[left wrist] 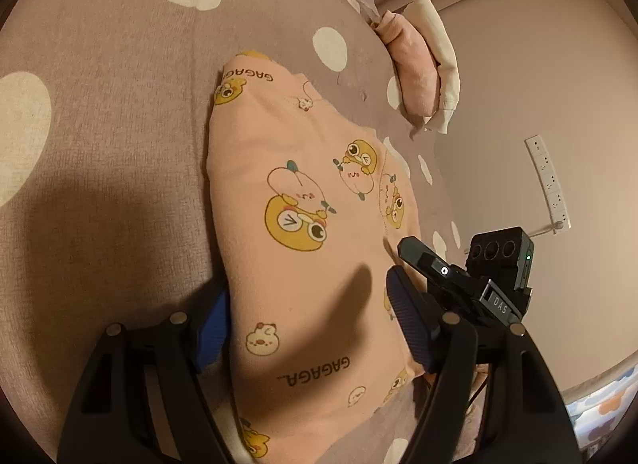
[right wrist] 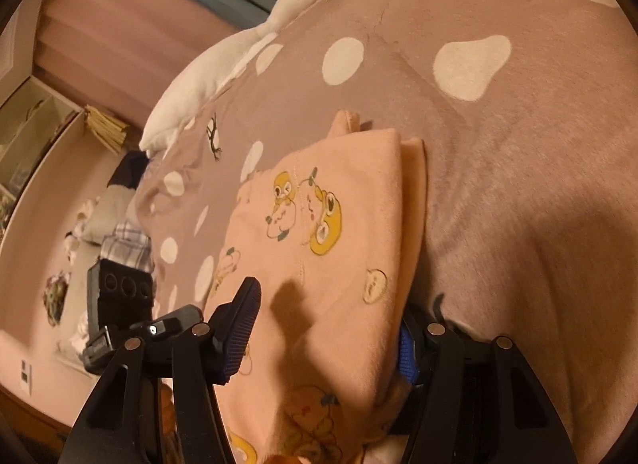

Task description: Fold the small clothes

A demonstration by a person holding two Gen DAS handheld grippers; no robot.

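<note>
Here one peach garment (left wrist: 303, 248) printed with cartoon ducks and the word GAGAGA lies folded on the bed (left wrist: 99, 113), whose mauve cover carries large cream spots. Two claws work at its near end. The left claw (left wrist: 309, 328) straddles the cloth with its two blue-padded fingers (left wrist: 410, 324) standing apart on either side of the fold; whether the pads press the fabric cannot be told. The right claw (right wrist: 325, 338) likewise has the garment (right wrist: 331, 248) between its two fingers (right wrist: 239, 334), the right-hand pad partly tucked under the cloth edge, and its grip cannot be told either. In the left wrist view the right claw's black body enters at the garment's right edge. Farther up the bed sits one small stack of two folded pieces (left wrist: 422, 65), a pink one beside a cream one. One white plush goose (right wrist: 223, 61) lies along the bed's far edge. One white power strip (left wrist: 548, 180) lies beyond.
</note>
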